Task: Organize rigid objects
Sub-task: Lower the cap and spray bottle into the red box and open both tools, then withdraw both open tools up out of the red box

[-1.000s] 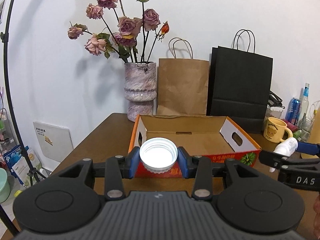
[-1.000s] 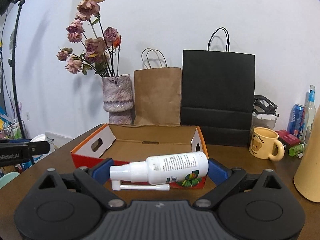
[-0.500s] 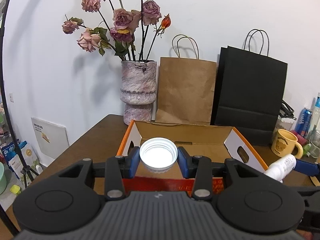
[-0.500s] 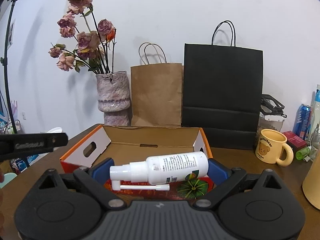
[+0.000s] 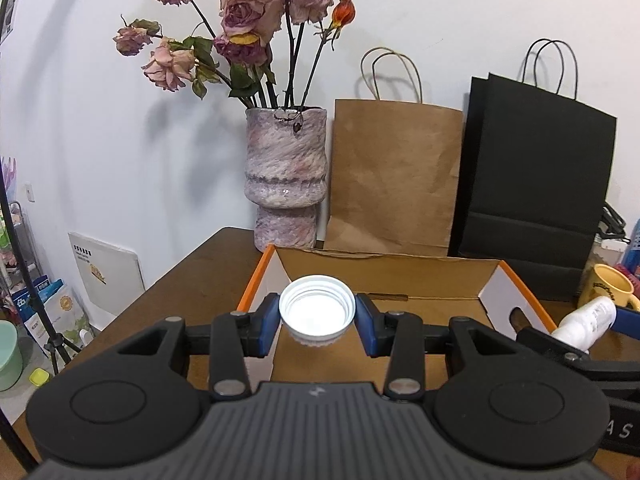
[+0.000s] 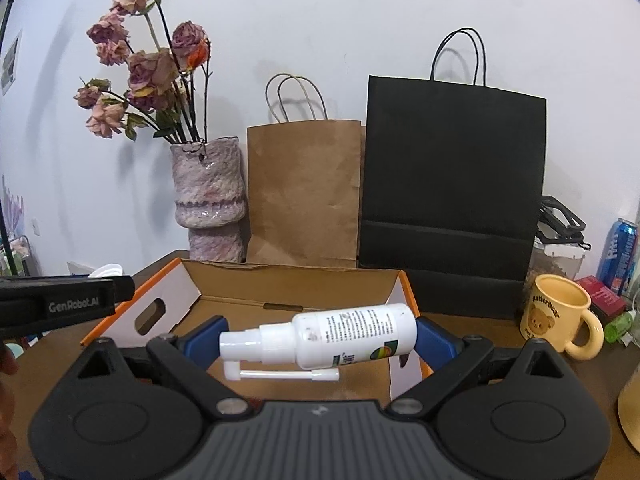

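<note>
My left gripper point(image 5: 317, 318) is shut on a white screw cap point(image 5: 317, 312), open side up, held above the near left part of an open cardboard box point(image 5: 400, 270) with orange edges. My right gripper point(image 6: 320, 338) is shut on a white spray bottle point(image 6: 344, 334) lying sideways, nozzle to the left, over the box's point(image 6: 288, 284) near right part. The bottle point(image 5: 588, 322) and right gripper also show at the right edge of the left wrist view. The left gripper's side point(image 6: 68, 304) and the cap point(image 6: 105, 270) show at the left of the right wrist view. Inside, the box looks bare.
Behind the box stand a stone-look vase of dried roses point(image 5: 286, 184), a brown paper bag point(image 5: 394, 176) and a black paper bag point(image 5: 536, 184). A yellow mug point(image 6: 560, 316), a can point(image 6: 620, 256) and small items sit right. The table's left edge drops off beside a tripod point(image 5: 24, 264).
Both grippers have moved forward toward the box with their loads; the box's front wall, earlier ahead of the fingers, now lies under them. Neither grip has changed.
</note>
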`<act>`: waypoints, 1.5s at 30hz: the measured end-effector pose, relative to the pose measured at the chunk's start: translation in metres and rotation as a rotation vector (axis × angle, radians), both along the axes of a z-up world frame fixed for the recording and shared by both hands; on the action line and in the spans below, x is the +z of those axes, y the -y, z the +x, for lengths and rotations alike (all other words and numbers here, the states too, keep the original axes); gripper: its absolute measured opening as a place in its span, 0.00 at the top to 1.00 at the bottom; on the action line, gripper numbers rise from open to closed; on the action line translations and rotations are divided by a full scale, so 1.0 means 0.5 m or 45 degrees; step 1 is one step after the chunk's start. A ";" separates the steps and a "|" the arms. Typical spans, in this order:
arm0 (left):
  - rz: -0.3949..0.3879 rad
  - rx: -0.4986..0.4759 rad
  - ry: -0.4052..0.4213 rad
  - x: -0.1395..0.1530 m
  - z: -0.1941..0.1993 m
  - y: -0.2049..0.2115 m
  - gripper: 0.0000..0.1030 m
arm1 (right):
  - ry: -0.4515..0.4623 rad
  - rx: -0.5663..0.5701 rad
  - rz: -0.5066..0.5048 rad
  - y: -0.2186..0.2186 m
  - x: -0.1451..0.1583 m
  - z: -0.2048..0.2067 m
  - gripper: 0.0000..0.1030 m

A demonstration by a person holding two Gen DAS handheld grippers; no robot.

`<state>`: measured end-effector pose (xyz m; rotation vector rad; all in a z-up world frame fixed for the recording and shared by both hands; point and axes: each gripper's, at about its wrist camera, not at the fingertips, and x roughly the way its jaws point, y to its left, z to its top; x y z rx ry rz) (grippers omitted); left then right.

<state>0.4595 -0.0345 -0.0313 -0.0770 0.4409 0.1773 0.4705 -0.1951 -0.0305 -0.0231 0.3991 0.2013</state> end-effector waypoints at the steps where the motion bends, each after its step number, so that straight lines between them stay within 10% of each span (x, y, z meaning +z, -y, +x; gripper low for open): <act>1: 0.001 0.004 -0.005 -0.002 0.008 -0.001 0.60 | 0.000 0.001 -0.003 -0.001 0.000 0.009 0.05; 36: 0.061 0.078 -0.209 -0.084 0.149 -0.029 0.59 | -0.158 0.064 -0.119 -0.040 -0.058 0.172 0.05; 40: 0.090 0.093 -0.174 -0.076 0.142 -0.023 0.16 | -0.164 0.041 -0.139 -0.043 -0.061 0.176 0.00; 45: 0.084 0.102 -0.126 -0.063 0.131 -0.022 0.00 | -0.169 0.021 -0.136 -0.039 -0.061 0.179 0.00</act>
